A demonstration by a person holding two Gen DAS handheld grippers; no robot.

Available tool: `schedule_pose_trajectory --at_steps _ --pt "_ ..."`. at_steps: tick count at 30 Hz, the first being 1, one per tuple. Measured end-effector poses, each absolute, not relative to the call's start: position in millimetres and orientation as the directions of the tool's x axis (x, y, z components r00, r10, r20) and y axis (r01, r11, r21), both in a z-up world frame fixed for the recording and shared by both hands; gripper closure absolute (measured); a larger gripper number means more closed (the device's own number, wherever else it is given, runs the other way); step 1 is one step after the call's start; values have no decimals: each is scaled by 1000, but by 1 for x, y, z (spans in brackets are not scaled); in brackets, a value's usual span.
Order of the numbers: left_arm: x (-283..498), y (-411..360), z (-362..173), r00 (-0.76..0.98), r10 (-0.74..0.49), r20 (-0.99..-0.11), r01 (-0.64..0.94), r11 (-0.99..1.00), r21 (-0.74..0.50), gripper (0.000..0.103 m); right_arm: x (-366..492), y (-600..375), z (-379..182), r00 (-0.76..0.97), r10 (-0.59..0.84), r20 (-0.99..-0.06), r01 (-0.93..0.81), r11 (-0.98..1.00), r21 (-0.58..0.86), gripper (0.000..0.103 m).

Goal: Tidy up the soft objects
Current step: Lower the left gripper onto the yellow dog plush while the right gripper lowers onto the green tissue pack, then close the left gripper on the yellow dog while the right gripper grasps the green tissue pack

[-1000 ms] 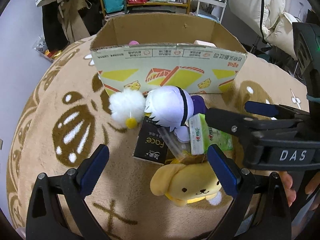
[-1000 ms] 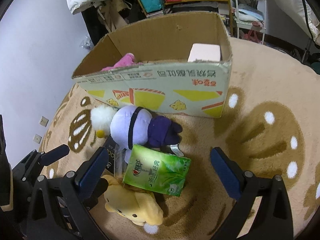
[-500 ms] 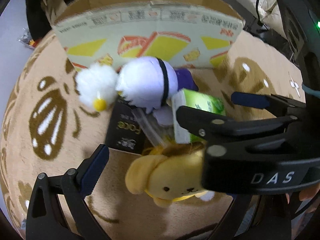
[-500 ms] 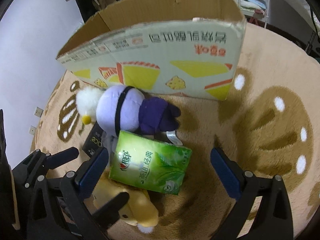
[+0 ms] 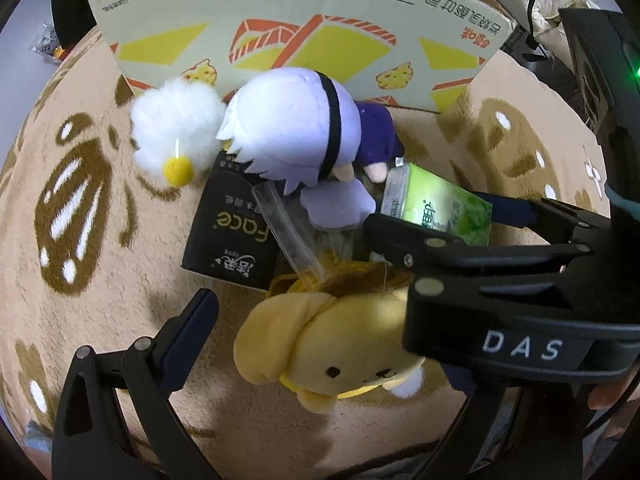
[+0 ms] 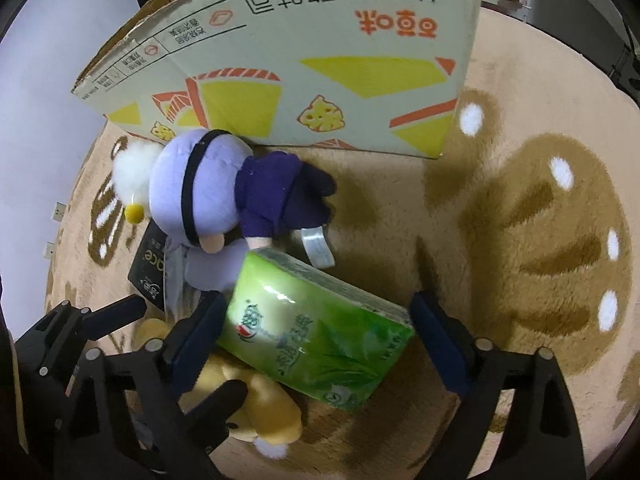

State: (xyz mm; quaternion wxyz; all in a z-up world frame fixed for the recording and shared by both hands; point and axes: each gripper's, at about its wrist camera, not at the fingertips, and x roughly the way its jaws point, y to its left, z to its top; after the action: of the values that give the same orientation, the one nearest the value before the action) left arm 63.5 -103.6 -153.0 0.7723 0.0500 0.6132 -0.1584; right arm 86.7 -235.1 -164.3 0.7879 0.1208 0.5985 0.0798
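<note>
box [image 6: 320,60]: we see it fill the frame's top | purple doll [image 6: 224,196]: centre-left, against the box | tissue pack [image 6: 316,332]: lower centre, between our right gripper [image 6: 320,344]'s jaws, which have just been closing, wide, not gripping | yellow dog [image 5: 332,348]: lower centre, inside our left gripper [image 5: 304,340]'s spread jaws, unheld

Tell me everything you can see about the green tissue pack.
The green tissue pack is a soft block in glossy plastic wrap printed with leaves and a red-and-white logo. It lies tilted, resting on the yellow plush dog, close beside the purple-clad doll. The right gripper straddles it, jaws open.
</note>
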Motion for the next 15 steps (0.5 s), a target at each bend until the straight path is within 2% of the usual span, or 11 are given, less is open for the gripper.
schedule_pose_trajectory --at_steps 3,6,8,11,15 --pt "63 -104 -155 178 -196 -964 300 944 -136 6 85 -237 -164 265 270 -926 28 957 288 11" --pt "61 -102 -154 169 -227 -959 287 942 -173 18 85 -236 -164 265 272 -925 31 957 290 11" --pt "60 -97 -156 166 -252 -953 275 940 -201 31 83 -237 -163 266 274 -924 32 956 292 12" --pt "54 -96 -149 183 -256 -949 288 937 -197 38 81 -240 -161 273 281 -920 36 953 301 12" --pt "50 -92 -138 215 -255 -943 288 939 -188 43 77 -244 -149 308 297 -904 34 946 323 13"
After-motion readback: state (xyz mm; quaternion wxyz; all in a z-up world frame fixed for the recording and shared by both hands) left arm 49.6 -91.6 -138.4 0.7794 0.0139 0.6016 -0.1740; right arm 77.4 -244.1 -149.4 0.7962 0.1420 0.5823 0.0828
